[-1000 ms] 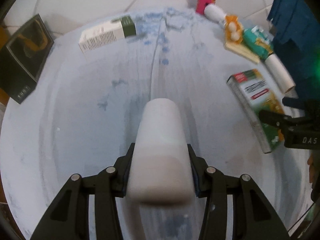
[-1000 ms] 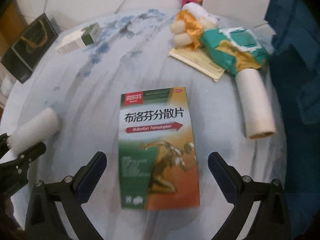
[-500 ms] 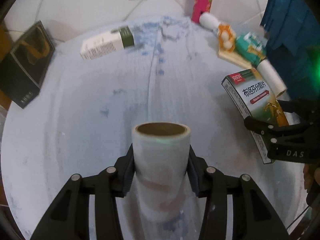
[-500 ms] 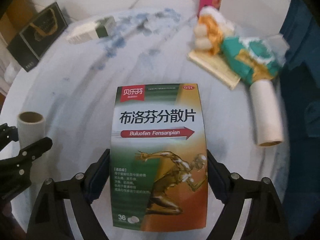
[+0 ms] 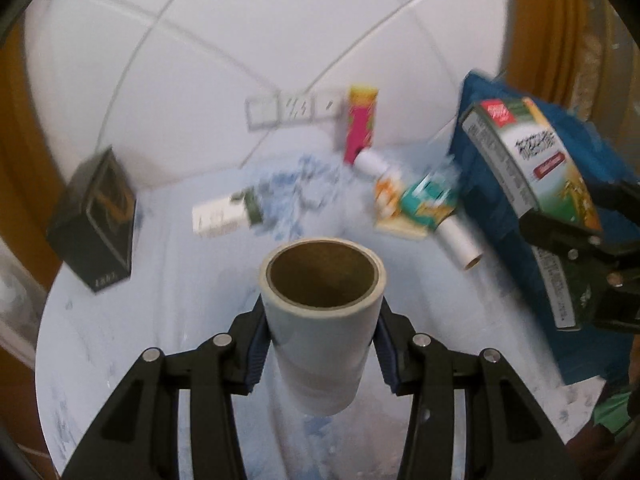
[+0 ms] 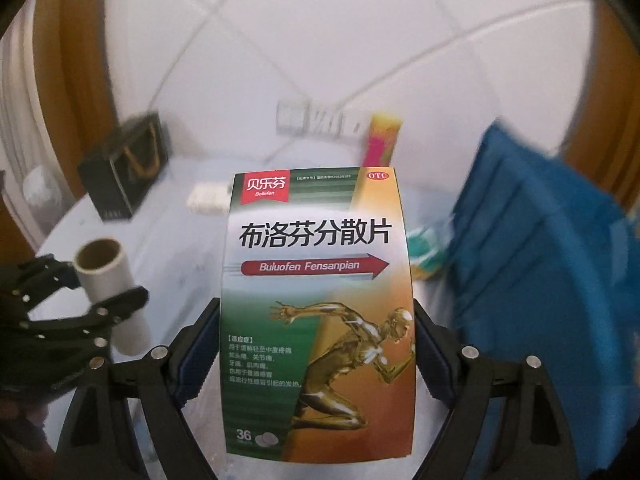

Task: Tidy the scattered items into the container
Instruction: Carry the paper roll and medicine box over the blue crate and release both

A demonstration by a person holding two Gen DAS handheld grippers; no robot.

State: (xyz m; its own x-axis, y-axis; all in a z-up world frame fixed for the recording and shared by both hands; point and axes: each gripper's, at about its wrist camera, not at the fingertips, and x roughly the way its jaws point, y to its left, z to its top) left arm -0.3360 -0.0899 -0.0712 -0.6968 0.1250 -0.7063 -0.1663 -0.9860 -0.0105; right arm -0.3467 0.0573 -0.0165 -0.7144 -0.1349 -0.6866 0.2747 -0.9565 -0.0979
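My left gripper (image 5: 320, 344) is shut on a white roll with a brown cardboard core (image 5: 322, 320) and holds it upright above the table; the roll also shows in the right wrist view (image 6: 108, 280). My right gripper (image 6: 318, 356) is shut on a green and orange medicine box (image 6: 320, 312), lifted off the table; the box shows in the left wrist view (image 5: 532, 184) in front of the blue container (image 5: 580, 280). The blue container (image 6: 540, 280) stands at the right of the table.
On the round pale table (image 5: 160, 320) lie a white and green box (image 5: 226, 216), a second white roll (image 5: 460, 244), a teal packet (image 5: 428, 200) and a flat yellow pack (image 5: 400, 228). A pink tube (image 5: 360, 124) stands by the wall. A black box (image 5: 96, 224) stands at the left.
Both grippers have lifted and tilted up with their loads. The medicine box has risen off the table towards the blue container. The roll stays upright in the left gripper.
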